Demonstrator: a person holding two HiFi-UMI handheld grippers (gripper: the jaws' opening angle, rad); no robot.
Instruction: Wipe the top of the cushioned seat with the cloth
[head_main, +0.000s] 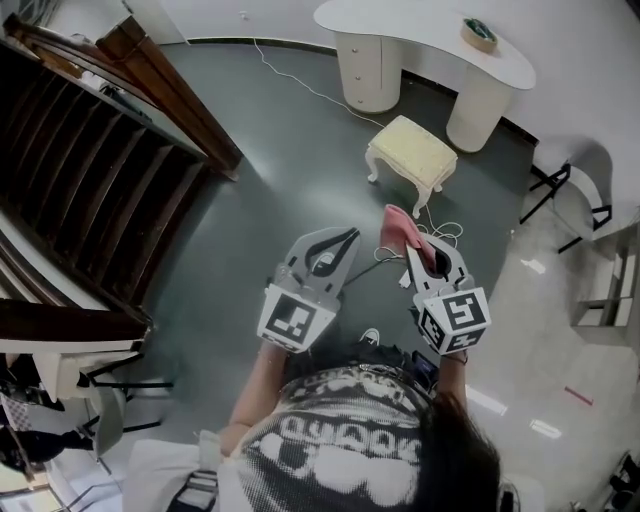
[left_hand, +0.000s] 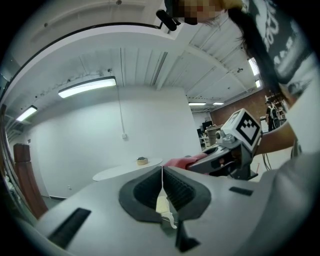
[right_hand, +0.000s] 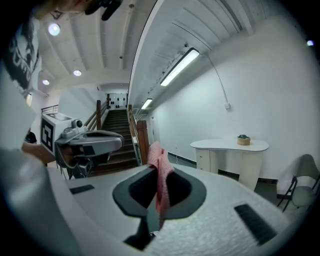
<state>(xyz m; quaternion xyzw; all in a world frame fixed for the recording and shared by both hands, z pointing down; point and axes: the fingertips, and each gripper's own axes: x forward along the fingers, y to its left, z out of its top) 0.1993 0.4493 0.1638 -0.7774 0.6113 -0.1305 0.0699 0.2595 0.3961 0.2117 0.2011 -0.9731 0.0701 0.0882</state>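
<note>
The approach is judged to be the step in hand. The cloth is clamped in the right gripper with its long axis along the jaws and its free end pointed far, toward the cushioned seat, which stands well apart on the floor. The left gripper is pressed together on nothing. Next, the cloth must be carried over and laid flat on the seat top.

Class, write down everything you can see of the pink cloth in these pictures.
The cloth is pink, soft and crumpled, with a woven, textured look. It is pinched between the shut jaws of the right gripper. A bunched end sticks out past the jaw tips and a strip hangs down between them. It is held in the air, apart from the cushioned seat, touching only the jaws.
</note>
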